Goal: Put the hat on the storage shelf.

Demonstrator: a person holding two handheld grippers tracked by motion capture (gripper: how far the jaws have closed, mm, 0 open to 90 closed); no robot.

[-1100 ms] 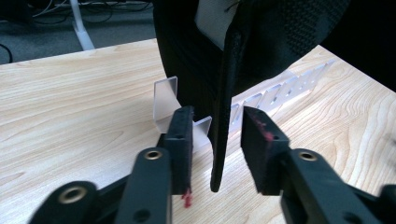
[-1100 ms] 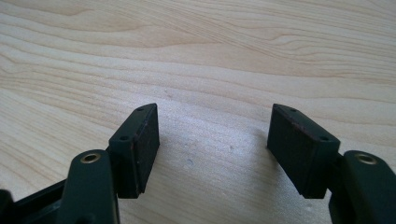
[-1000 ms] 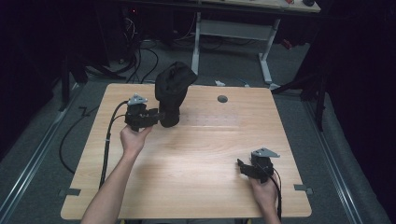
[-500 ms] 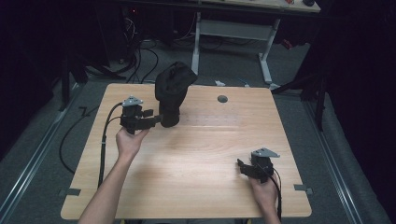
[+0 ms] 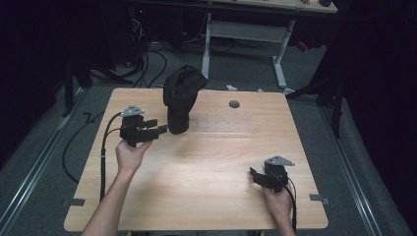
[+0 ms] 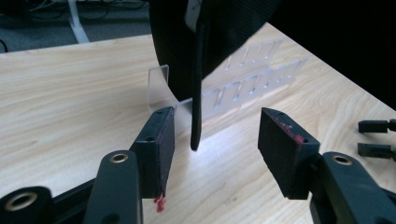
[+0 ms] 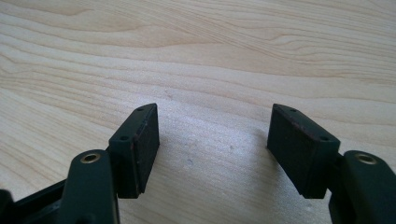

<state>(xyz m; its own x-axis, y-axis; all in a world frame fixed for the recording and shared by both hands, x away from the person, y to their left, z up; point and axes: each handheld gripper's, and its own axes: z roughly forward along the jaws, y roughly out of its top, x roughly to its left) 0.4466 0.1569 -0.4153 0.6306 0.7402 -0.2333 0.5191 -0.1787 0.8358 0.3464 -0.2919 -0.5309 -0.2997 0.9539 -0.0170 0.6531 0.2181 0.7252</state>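
A black fabric item (image 5: 182, 93) stands upright at the back of the wooden table (image 5: 206, 196), draped over a clear slotted plastic stand (image 6: 247, 79). My left gripper (image 5: 157, 126) is open just left of its lower end, not touching it. In the left gripper view the jaws (image 6: 217, 126) are wide apart, and a thin black edge of the fabric (image 6: 197, 93) hangs down a little beyond the gap. My right gripper (image 5: 254, 176) rests open near the front right of the table. Bare wood lies between its jaws (image 7: 212, 121).
A round grey cable hole (image 5: 234, 104) sits in the table top behind the stand. The left gripper's cable (image 5: 103, 147) loops off the table's left edge. Desk legs and cables (image 5: 147, 64) stand on the floor behind the table.
My left gripper has drawn back a little from the black fabric item, toward the person and the left. The right gripper has stayed where it was.
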